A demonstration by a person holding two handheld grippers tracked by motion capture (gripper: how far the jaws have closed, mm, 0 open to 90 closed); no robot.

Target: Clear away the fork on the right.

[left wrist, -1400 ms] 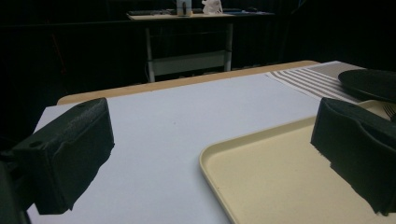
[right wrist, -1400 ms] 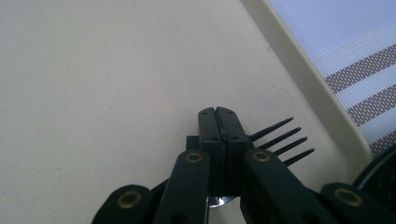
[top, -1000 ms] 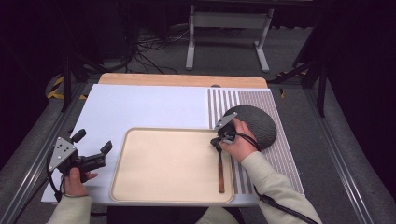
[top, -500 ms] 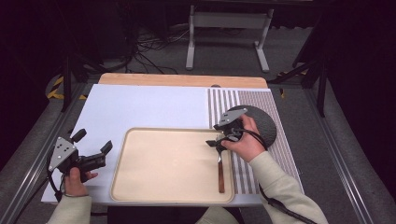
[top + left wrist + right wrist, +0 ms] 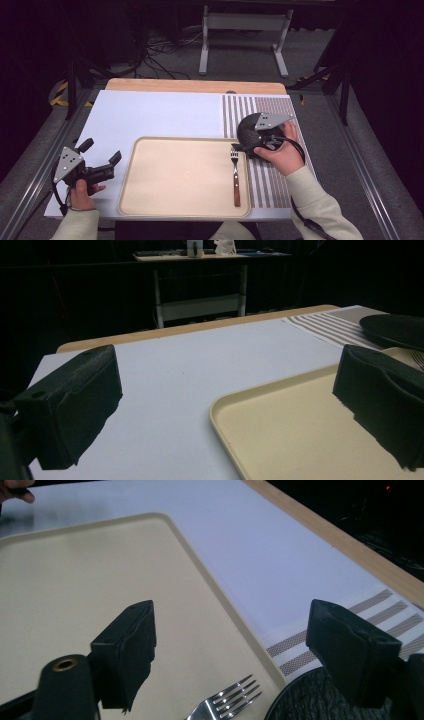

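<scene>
The metal fork with a brown wooden handle (image 5: 235, 175) lies flat in the right part of the beige rectangular plastic tray (image 5: 150, 200), tines toward the top of the high view, handle pointing to the lower edge and parallel to the tray's right rim. It sits free; nothing grips it.

The right gripper (image 5: 239, 147) hovers just above and to the right of the tines. Its jaws have just been opening and now stand wide apart with nothing between them; in the right gripper view the tines (image 5: 235, 695) show low in the frame, below the gap. The left gripper (image 5: 102, 167), in the lower left of the high view beside the tray's left rim, is also released and empty.

Risks, as I judge them:
- The fork lies close to the right rim, so a careless sweep of the right hand could knock it against the rim or flick it onto the grey-striped placemat (image 5: 270, 175).
- The dark round textured plate (image 5: 250, 131) sits directly under the right hand; lowering the gripper or the trailing cable could nudge it toward the tray.
- A re-grasp would be awkward, since the thin fork lies flat and the pads could slip off it.
</scene>
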